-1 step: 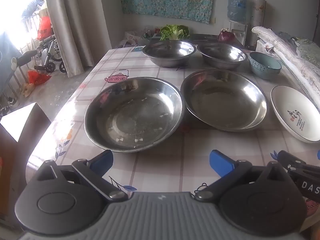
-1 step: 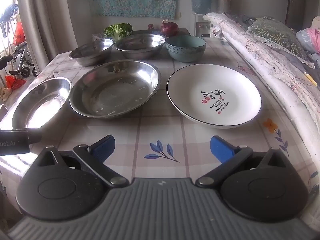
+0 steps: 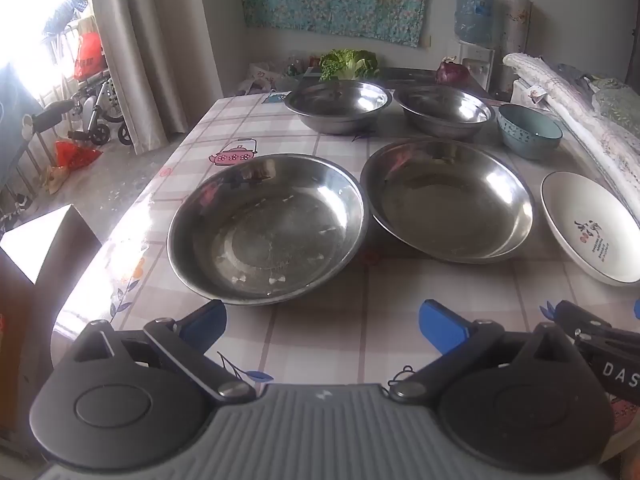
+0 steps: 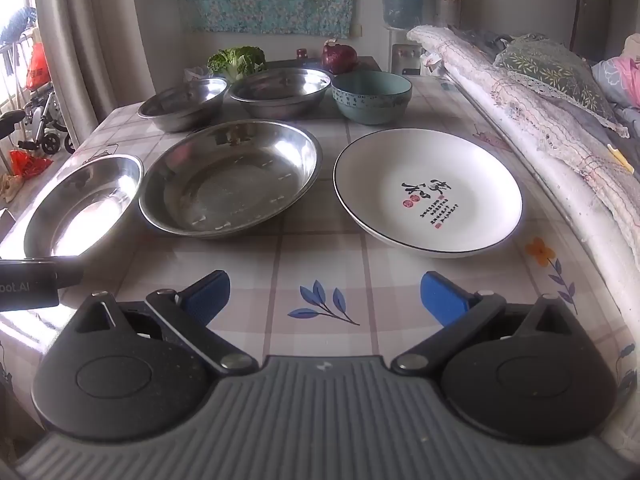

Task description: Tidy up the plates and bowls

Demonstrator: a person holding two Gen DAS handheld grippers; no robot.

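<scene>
Two steel plates lie side by side on the checked table: the left steel plate [image 3: 266, 228] [image 4: 82, 204] and the right steel plate [image 3: 446, 198] [image 4: 232, 178]. A white plate with black lettering [image 3: 588, 226] [image 4: 428, 192] lies to their right. Behind them stand two steel bowls [image 3: 338, 104] [image 3: 444, 110] and a teal bowl [image 3: 530, 130] [image 4: 372, 96]. My left gripper [image 3: 322, 322] is open and empty, just short of the left steel plate. My right gripper [image 4: 324, 296] is open and empty, near the table's front, short of the white plate.
A rolled quilt and pillows [image 4: 532, 112] run along the table's right edge. Greens [image 4: 238, 60] and a red onion [image 4: 339, 56] sit at the back. A brown box [image 3: 40, 248] stands off the table's left side. Curtain and window are at left.
</scene>
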